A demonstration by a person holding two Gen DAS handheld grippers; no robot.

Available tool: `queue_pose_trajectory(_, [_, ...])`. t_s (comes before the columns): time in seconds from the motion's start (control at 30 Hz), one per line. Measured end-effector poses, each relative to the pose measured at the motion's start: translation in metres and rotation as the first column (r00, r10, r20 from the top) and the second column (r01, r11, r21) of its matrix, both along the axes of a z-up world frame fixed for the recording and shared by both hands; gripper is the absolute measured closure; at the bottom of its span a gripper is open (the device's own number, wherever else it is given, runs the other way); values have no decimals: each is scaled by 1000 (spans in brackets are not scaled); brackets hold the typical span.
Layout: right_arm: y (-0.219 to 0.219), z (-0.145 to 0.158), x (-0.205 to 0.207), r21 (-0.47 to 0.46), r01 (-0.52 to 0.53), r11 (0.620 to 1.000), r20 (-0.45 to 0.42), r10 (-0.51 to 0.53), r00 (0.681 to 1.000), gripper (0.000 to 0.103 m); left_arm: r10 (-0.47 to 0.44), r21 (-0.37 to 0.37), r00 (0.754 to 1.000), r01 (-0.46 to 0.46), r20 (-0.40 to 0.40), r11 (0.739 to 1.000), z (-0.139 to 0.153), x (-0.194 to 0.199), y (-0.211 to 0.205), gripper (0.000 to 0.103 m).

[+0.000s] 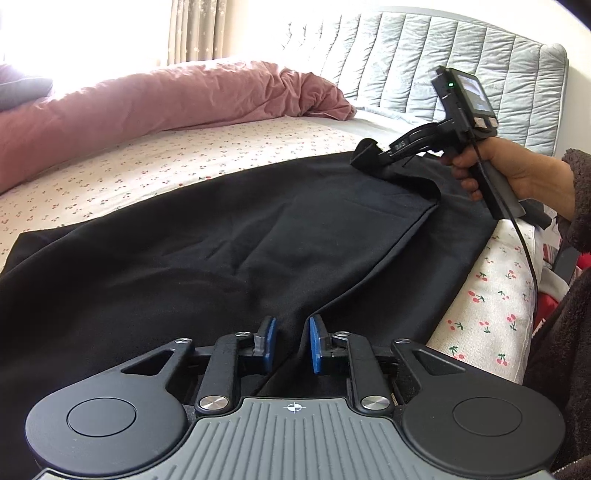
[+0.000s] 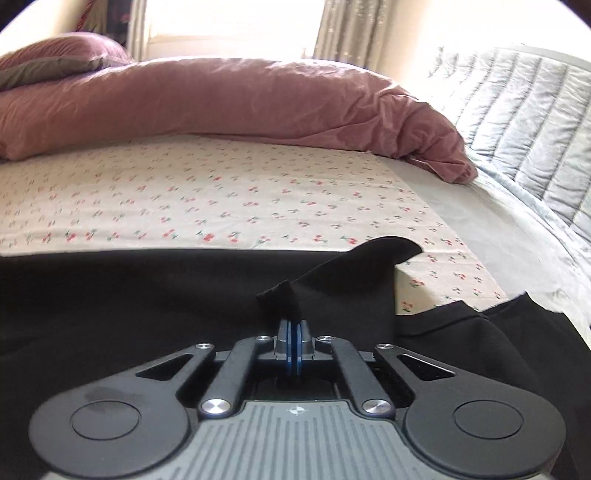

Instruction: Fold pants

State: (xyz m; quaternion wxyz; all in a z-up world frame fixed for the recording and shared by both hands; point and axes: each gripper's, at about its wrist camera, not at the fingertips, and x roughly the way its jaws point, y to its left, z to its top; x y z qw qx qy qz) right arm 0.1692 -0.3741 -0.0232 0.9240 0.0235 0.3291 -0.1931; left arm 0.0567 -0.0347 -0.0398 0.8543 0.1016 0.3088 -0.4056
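Two handheld grippers work over black pants [image 1: 229, 236] that lie spread across a bed covered by a cherry-print sheet [image 1: 155, 162]. From the left wrist camera we see our left gripper [image 1: 292, 345] low over the dark cloth, its jaws parted with a clear gap between the blue pads [image 1: 316, 347]; pants fabric shows through that gap, but the pads are not pressed on it. A seam or fold line runs from just ahead of this gripper diagonally toward the far right. At that far end our right gripper [image 1: 364, 153] is seen from the side, held by a bare right hand [image 1: 513, 173] with a dark fuzzy sleeve [image 1: 576, 206] at the wrist, and it lifts a corner of the pants slightly off the bed. A thin black cable [image 1: 528, 251] hangs from its handle. From the right wrist camera we see the right gripper [image 2: 294, 347] with its jaws closed tight on a small pinched fold of the black pants [image 2: 147, 295], which pokes up just beyond the fingertips. Another flap of the same cloth rises behind it. Beyond the pants, a rumpled pink duvet [image 2: 229, 107] lies along the far side of the bed, and a quilted pale grey-blue headboard [image 1: 443, 62] stands to the right. Bright window light and a curtain [image 1: 195, 29] fill the background.
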Motion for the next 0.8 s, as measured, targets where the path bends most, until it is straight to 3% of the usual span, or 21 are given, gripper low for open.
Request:
queue_pose_trajectory(0.1, [-40,11,-30,116,109,987,56,-116,992,103,2,-5,1000,-2,1,1000,1,-1,2,91])
queue_pose_trajectory(0.23, [-81,12,-76,276,229,934,82,-260,962,103,4,-7,1000,-4,1,1000,2,-2,4,94])
queue_pose_trajectory(0.47, [-106,10,-115,404,308,861,87,-372,924,103,11,-5,1000,-11,10,1000,6,-4,6,100])
queue_pose_trajectory(0.57, [-106,14,-122,399,327,857,73,-385,920,103,-5,-15,1000,5,16,1000,11,-9,9,103])
queue_pose_trajectory(0.8, [-85,24,-128,258,327,909,-7,-337,942,103,-72,5,997,72,29,997,18,-25,20,103])
